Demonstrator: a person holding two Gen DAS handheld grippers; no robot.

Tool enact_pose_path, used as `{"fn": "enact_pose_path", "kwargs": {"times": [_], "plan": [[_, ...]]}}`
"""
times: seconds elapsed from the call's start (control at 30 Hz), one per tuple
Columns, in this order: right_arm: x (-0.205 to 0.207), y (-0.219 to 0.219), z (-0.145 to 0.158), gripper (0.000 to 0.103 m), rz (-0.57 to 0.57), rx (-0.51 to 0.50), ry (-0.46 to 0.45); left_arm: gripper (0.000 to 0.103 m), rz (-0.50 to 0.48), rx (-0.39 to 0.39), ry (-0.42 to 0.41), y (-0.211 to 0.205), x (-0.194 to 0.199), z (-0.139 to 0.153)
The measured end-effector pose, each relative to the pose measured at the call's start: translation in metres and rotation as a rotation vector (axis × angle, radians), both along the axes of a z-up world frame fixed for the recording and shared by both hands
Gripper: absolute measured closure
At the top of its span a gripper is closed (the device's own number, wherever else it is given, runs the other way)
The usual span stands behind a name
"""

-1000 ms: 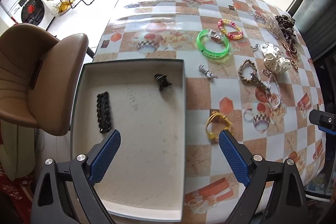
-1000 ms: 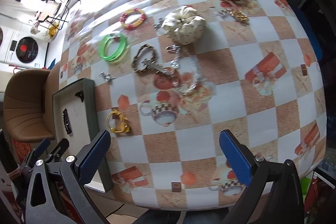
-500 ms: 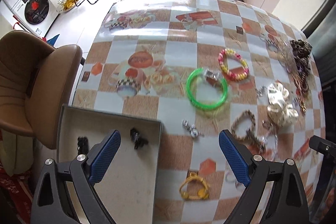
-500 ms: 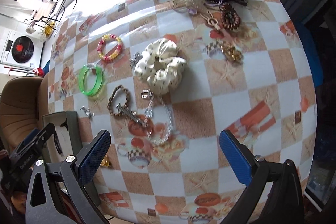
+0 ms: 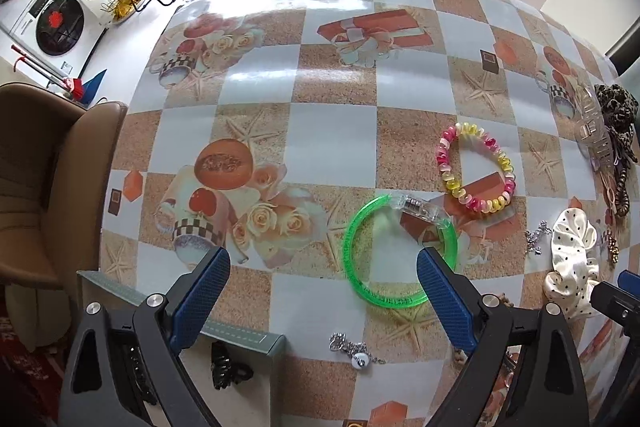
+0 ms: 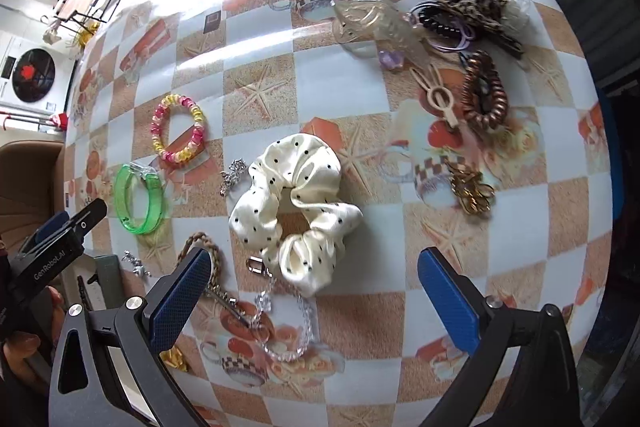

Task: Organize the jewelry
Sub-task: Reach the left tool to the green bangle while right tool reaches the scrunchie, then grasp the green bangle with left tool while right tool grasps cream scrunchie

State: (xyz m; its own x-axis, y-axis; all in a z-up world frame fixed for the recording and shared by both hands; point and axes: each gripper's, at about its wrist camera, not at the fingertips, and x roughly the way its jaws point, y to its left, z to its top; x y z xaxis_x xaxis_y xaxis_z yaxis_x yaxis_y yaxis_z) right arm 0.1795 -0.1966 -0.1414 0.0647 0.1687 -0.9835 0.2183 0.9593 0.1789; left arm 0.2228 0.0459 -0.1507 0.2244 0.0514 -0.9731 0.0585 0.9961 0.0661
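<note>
1. Left wrist view – the left tongs (image 5: 322, 289) stand wide open and empty above the surface (image 5: 340, 147). The green bangle (image 5: 400, 253) lies flat just ahead and toward the right finger, whose tip overlaps its rim; whether they touch cannot be told. Its clear clasp points away from the tongs. The tray (image 5: 240, 331) corner, holding a black clip (image 5: 228, 367), sits low behind the left finger; a small silver chain (image 5: 356, 345) lies between the fingers, nearer the camera.
2. Left pose – tilted downward, fingers pointing out across the surface. Judged nearer to the bangle than the other hand.
3. Right wrist view – the right tongs (image 6: 314, 285) are also spread open, holding nothing. The white dotted scrunchie (image 6: 294, 207) lies directly ahead between the fingers, its long axis running diagonally.
4. Right pose – hovering, angled down; the left unit shows at the left edge beside the bangle.
</note>
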Motion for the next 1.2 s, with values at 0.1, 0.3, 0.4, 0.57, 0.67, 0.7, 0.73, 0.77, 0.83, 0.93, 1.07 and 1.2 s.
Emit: {"fn": "enact_pose_path", "kwargs": {"times": [0.1,0.3,0.4,0.57,0.67,0.7,0.73,0.77,0.83,0.93,1.07,1.2], "plan": [[0.009,0.006,-0.014,0.0,0.027,-0.024,0.018,0.006,-0.003,0.006,0.029,-0.003,0.006,-0.014],[0.02,0.009,-0.035,0.0,0.051,-0.083,0.04,0.007,-0.026,0.007,0.061,-0.008,0.01,-0.032],[0.021,0.013,-0.039,0.001,0.055,-0.084,0.037,0.012,-0.033,0.011,0.067,-0.011,0.011,-0.037],[0.021,0.018,-0.042,0.014,0.066,-0.085,0.028,0.029,-0.041,-0.029,0.064,-0.011,0.012,-0.035],[0.021,0.021,-0.041,0.03,0.072,-0.081,0.016,0.052,-0.063,-0.041,0.061,-0.02,0.012,-0.032],[0.022,0.022,-0.04,0.035,0.077,-0.082,0.011,0.066,-0.071,-0.046,0.06,-0.023,0.012,-0.031],[0.022,0.024,-0.038,0.039,0.083,-0.079,0.007,0.073,-0.075,-0.043,0.061,-0.025,0.011,-0.031],[0.022,0.025,-0.037,0.047,0.087,-0.076,0.0,0.078,-0.079,-0.042,0.063,-0.028,0.012,-0.03],[0.022,0.026,-0.031,0.059,0.09,-0.074,-0.011,0.09,-0.075,-0.045,0.069,-0.029,0.012,-0.03],[0.021,0.022,-0.021,0.077,0.084,-0.064,-0.032,0.093,-0.058,-0.06,0.066,-0.027,0.009,-0.027],[0.017,0.016,-0.007,0.086,0.064,-0.042,-0.055,0.094,-0.066,-0.077,0.042,-0.022,-0.003,-0.015],[0.009,0.008,0.004,0.086,0.037,-0.018,-0.071,0.094,-0.073,-0.098,0.016,-0.021,-0.011,-0.002]]}}
